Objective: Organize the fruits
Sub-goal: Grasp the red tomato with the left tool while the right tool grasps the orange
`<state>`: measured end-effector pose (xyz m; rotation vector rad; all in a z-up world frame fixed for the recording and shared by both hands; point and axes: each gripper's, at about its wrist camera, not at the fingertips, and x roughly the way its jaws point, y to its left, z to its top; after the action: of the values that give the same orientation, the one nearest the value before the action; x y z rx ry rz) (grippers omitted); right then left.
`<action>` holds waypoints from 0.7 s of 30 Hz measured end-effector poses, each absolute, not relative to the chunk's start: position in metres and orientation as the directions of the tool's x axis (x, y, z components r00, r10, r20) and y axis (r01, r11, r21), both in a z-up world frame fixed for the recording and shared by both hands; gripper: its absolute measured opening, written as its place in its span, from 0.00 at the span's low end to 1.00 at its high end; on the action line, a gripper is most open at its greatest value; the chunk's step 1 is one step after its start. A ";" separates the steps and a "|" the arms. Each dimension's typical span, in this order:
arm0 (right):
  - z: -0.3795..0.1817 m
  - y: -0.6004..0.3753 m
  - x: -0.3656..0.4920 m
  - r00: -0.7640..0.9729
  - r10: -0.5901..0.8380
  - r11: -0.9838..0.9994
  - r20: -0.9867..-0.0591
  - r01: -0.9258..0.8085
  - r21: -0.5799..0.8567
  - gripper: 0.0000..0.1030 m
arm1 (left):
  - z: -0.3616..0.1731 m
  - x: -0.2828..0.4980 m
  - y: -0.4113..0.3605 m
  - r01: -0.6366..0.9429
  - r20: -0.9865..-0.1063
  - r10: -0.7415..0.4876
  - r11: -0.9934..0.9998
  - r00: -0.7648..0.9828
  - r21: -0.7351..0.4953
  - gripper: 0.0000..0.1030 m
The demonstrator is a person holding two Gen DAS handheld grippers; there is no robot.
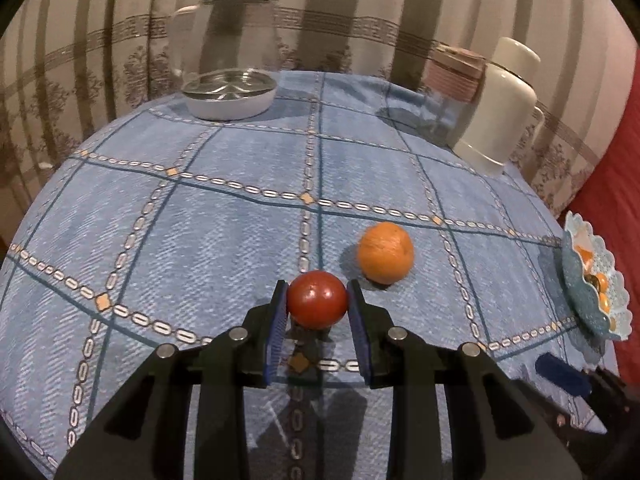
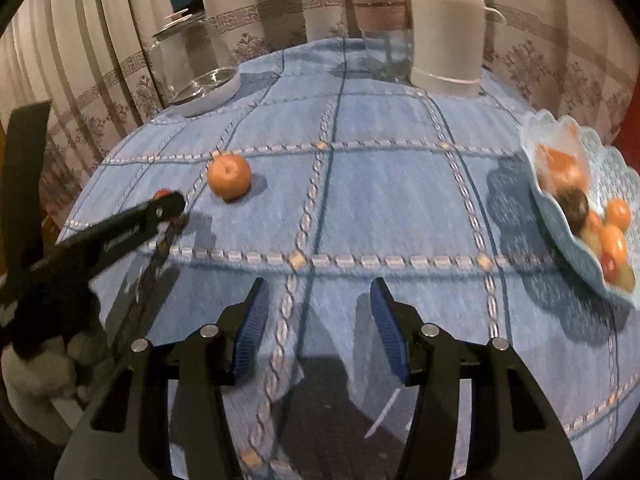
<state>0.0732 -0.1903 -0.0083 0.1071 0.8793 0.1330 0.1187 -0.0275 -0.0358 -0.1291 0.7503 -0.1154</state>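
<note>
My left gripper [image 1: 317, 300] is shut on a small red tomato [image 1: 316, 299], held just above the blue checked tablecloth. An orange [image 1: 385, 252] lies on the cloth just beyond and to the right of it. In the right wrist view the same orange [image 2: 229, 176] sits at the left, with the left gripper [image 2: 170, 204] and its red tomato [image 2: 162, 193] beside it. My right gripper [image 2: 316, 320] stands open over bare cloth with nothing between its fingers. A scalloped light-blue fruit bowl [image 2: 556, 216] holding several fruits stands at the right edge; the bowl [image 1: 576, 292] also shows at the far right.
At the back stand a glass jug on a white base [image 1: 230, 98], a glass jar with a pink lid [image 1: 452, 80] and a white jug [image 1: 500, 108]. Striped curtains hang behind the table. A person's sleeve [image 2: 36, 360] shows at the lower left.
</note>
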 end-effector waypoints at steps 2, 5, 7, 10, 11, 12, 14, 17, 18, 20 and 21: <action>-0.005 -0.183 0.086 0.632 0.171 0.985 -0.756 -0.088 0.149 0.53 | -0.035 0.119 -0.024 0.039 -0.667 -0.134 0.987 0.732 -0.156 0.29; -0.002 -0.171 0.101 0.633 0.191 0.982 -0.750 -0.115 0.152 0.53 | -0.033 0.118 -0.019 0.005 -0.662 -0.099 0.990 0.743 -0.144 0.29; -0.001 -0.163 0.110 0.630 0.203 0.979 -0.750 -0.131 0.154 0.53 | -0.033 0.119 -0.014 -0.019 -0.662 -0.082 0.990 0.745 -0.143 0.29; -0.004 -0.152 0.123 0.618 0.226 0.974 -0.753 -0.157 0.164 0.53 | -0.034 0.121 -0.005 -0.058 -0.666 -0.055 0.988 0.744 -0.146 0.29; -0.004 -0.149 0.126 0.615 0.234 0.972 -0.753 -0.165 0.168 0.53 | -0.033 0.121 -0.002 -0.070 -0.666 -0.046 0.987 0.744 -0.146 0.29; -0.005 -0.144 0.131 0.612 0.243 0.970 -0.752 -0.175 0.170 0.53 | -0.033 0.122 0.000 -0.081 -0.667 -0.036 0.986 0.745 -0.144 0.29; -0.006 -0.136 0.139 0.612 0.249 0.967 -0.751 -0.193 0.164 0.53 | -0.033 0.121 0.004 -0.096 -0.667 -0.025 0.985 0.745 -0.144 0.29; -0.010 -0.126 0.152 0.610 0.248 0.967 -0.753 -0.207 0.151 0.53 | -0.034 0.122 0.008 -0.116 -0.671 -0.013 0.982 0.741 -0.147 0.29; -0.011 -0.125 0.155 0.609 0.246 0.967 -0.754 -0.207 0.149 0.53 | -0.034 0.121 0.009 -0.121 -0.673 -0.011 0.981 0.740 -0.150 0.29; -0.014 -0.122 0.165 0.603 0.244 0.968 -0.759 -0.201 0.151 0.53 | -0.035 0.121 0.011 -0.128 -0.676 -0.008 0.980 0.737 -0.152 0.29; -0.014 -0.121 0.168 0.600 0.246 0.968 -0.761 -0.199 0.155 0.53 | -0.035 0.122 0.011 -0.131 -0.676 -0.008 0.979 0.737 -0.154 0.29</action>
<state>0.1677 -0.1213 -0.0143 0.0559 0.8906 0.2581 0.1217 0.0109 -0.0349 -0.1963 0.7408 0.0679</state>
